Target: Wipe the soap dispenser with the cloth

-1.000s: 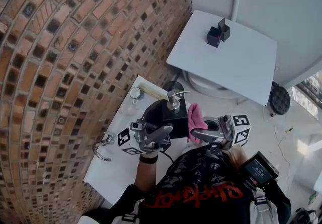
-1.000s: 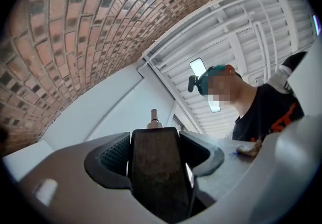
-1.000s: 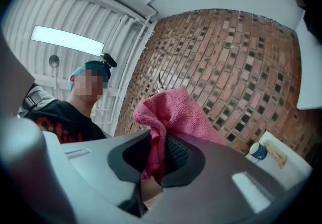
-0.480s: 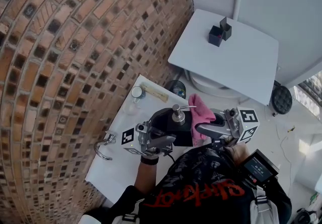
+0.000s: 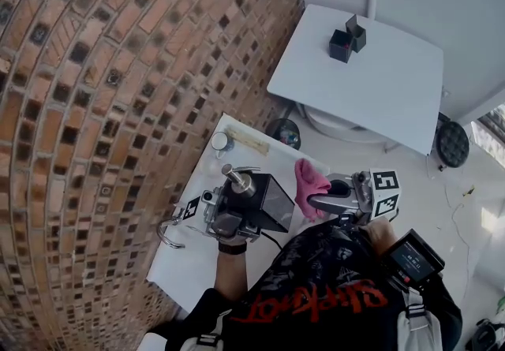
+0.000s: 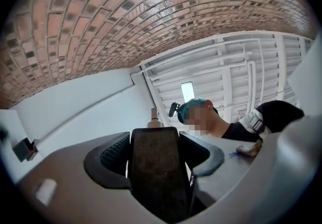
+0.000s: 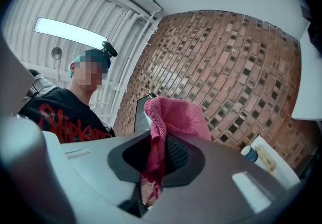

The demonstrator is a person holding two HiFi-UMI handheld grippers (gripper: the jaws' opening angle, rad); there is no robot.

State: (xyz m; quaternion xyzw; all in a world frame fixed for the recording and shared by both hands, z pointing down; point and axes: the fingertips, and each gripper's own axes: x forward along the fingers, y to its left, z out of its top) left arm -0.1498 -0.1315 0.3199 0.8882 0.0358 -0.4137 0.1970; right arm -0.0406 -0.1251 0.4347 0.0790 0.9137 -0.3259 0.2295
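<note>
Soap dispenser (image 5: 267, 201): dark body, smooth, dull sheen. Pump head (image 5: 238, 181): bright polished metal. Cloth (image 5: 310, 184): pink, nubby woven fabric, matt. Wall (image 5: 95, 73): rough brick. Counter (image 5: 185, 259): smooth white.

Pink cloth (image 5: 310, 184); black, perhaps silver-topped, dispenser (image 5: 268, 201).

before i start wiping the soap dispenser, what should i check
1. Soap dispenser clamped in the left gripper jaws: ok.
2. Cloth pinched in the right gripper jaws: ok.
3. Loose cloth sticking out past the jaws to wipe with: ok.
4. Dispenser upright: not ok, it is tilted, pump leaning toward the brick wall.
5. Cloth touching the dispenser: cannot tell, it sits right beside the black body.
</note>
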